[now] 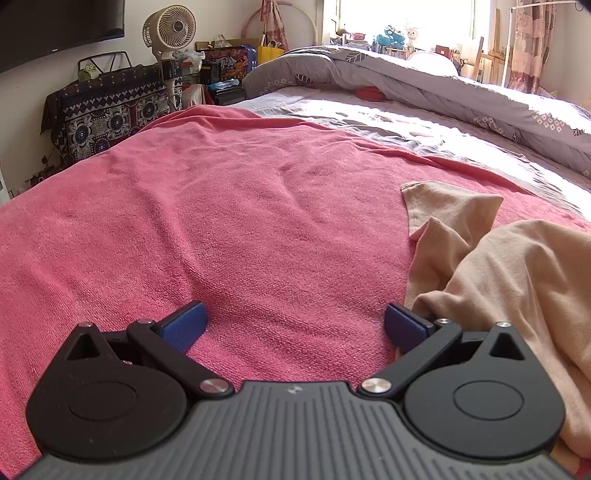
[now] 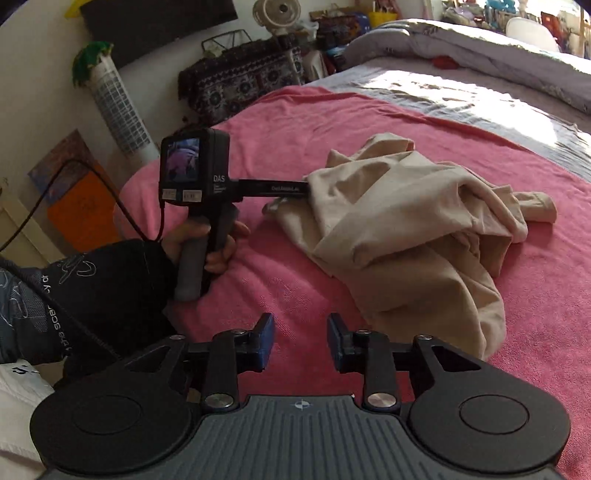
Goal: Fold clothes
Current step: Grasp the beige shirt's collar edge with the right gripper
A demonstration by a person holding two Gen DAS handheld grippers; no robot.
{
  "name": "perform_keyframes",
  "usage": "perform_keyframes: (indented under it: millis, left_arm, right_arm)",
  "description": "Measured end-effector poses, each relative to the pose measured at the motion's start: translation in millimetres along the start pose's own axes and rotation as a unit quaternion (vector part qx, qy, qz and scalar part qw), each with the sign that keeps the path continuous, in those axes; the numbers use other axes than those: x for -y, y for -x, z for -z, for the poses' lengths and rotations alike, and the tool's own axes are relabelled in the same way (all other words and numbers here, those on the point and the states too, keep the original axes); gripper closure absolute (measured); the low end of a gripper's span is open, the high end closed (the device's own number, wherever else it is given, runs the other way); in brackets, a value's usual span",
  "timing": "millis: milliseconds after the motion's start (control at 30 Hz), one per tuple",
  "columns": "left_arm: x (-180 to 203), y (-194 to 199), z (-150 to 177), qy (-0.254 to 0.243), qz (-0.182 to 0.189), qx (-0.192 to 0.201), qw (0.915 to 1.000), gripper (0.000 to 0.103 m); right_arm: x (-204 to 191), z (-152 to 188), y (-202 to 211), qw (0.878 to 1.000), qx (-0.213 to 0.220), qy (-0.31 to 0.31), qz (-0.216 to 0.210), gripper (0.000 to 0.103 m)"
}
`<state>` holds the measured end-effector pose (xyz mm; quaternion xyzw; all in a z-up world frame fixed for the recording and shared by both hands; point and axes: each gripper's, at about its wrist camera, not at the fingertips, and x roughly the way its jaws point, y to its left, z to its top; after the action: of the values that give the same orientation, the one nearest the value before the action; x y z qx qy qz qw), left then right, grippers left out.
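A crumpled beige garment (image 1: 517,266) lies on a pink towel (image 1: 221,203) spread over the bed. My left gripper (image 1: 295,317) stands wide open low over the towel, with only towel between its blue pads. Its right finger (image 1: 402,326) sits against the garment's left edge. In the right wrist view the garment (image 2: 406,229) is a loose heap ahead and to the right. My right gripper (image 2: 301,339) hovers in front of it, open, with nothing between its pads. A hand (image 2: 207,236) holds the left gripper's body (image 2: 214,173), whose fingers are hidden behind the garment.
A grey flowered duvet (image 1: 461,92) is bunched along the far side of the bed. Past the towel's far left edge stand a pattern-draped stand (image 1: 107,114) and a fan (image 1: 173,29). A black cable (image 2: 122,206) runs to the left gripper beside a dark sleeve (image 2: 110,280).
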<state>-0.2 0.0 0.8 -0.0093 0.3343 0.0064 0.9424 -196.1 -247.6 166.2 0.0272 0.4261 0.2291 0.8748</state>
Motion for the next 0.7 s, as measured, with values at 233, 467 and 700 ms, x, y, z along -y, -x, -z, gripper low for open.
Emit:
perform_keyframes:
  millis: [233,467,700]
  left_arm:
    - [6,67,-43,-0.009,-0.007,0.001,0.9999,0.000]
    - [6,64,-42,0.011,0.013,-0.008,0.9998,0.000]
    - [3,68,-46,0.044,0.040,-0.056,0.9966,0.000]
  right_arm:
    - [99,-54,-12,0.972,0.149,-0.172,0.062,0.013]
    - [140,-100,-126,0.950,0.023,-0.290,0.115,0.067]
    - [36,-51,-59,0.987,0.080,-0.118,0.067,0.074]
